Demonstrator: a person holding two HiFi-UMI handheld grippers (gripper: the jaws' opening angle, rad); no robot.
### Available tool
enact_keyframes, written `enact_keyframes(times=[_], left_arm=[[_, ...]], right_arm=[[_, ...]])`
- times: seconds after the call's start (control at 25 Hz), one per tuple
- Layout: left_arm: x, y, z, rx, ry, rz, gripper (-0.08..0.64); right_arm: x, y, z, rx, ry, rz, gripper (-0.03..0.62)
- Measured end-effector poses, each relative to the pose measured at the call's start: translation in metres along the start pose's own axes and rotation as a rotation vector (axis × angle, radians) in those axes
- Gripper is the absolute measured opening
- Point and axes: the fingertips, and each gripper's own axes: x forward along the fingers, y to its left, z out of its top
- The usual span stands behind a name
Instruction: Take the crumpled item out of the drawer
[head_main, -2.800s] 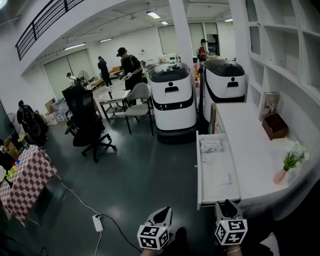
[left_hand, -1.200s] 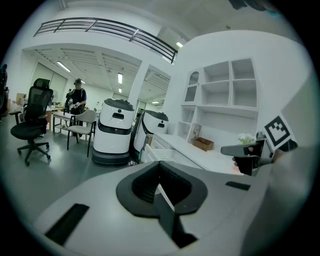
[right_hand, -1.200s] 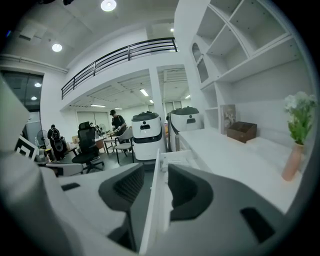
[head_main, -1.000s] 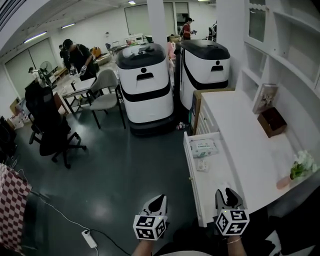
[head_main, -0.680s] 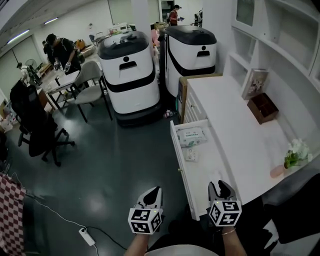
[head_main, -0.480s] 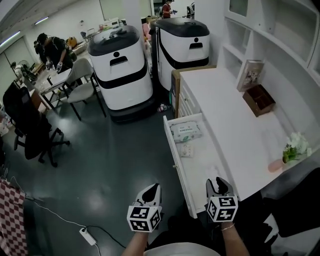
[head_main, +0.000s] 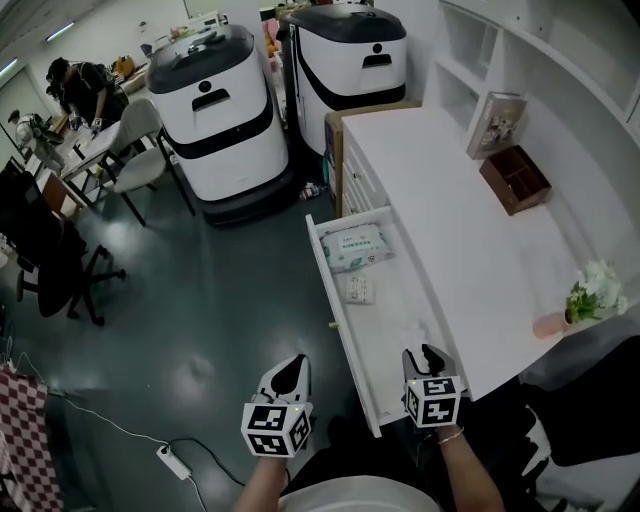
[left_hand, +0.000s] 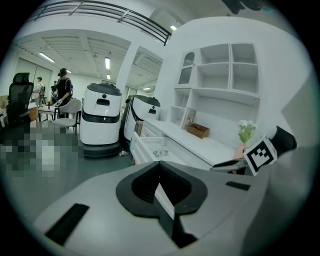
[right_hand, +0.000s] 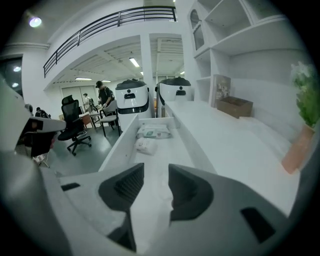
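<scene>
- Two grippers are held low in the head view: the left gripper (head_main: 295, 362) over the dark floor (head_main: 200, 320), and the right gripper (head_main: 428, 353) over the near end of the open drawer (head_main: 331, 300)
- In the left gripper view, the left gripper's (left_hand: 161, 187) jaws are seen all but pressed together, with only a thin pale slit left between them. Nothing is pinched
- In the right gripper view, the right gripper's (right_hand: 156, 182) jaws are seen spread with nothing clasped, and the white drawer floor is seen through the gap
- The crumpled item (right_hand: 163, 186) is only faintly made out as a pale, wrinkled patch on the drawer floor near its near end. It is framed between the spread jaws of the right gripper — whether it is touched by them cannot be told
- A wipes pack (head_main: 350, 247) is laid flat at the far end of the drawer, and a small packet (head_main: 358, 289) is placed just beside it on the near side
- The drawer is pulled out from under a white counter (head_main: 470, 250)
- A brown box (head_main: 514, 178) is set by the counter's right edge, with a picture frame (head_main: 497, 122) propped upright beyond it
- A pink vase of flowers (head_main: 590, 300) is stood near the counter's near right corner
- Two white robots (head_main: 215, 100) are parked on the floor beyond the counter's far end
</scene>
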Motion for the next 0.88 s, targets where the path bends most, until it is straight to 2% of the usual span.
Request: enact_keyframes(times=[0.28, 0.88], left_arm=[[0.017, 0.006, 0.0, -0.025, 0.035, 0.034, -0.008], [0.037, 0.02, -0.01, -0.065, 0.087, 0.116, -0.008]], right_arm=[[0.038, -0.003, -0.021, -0.084, 0.133, 0.01, 0.14], [0.102, -0.013, -0.053, -0.188, 0.347, 0.03, 0.14]])
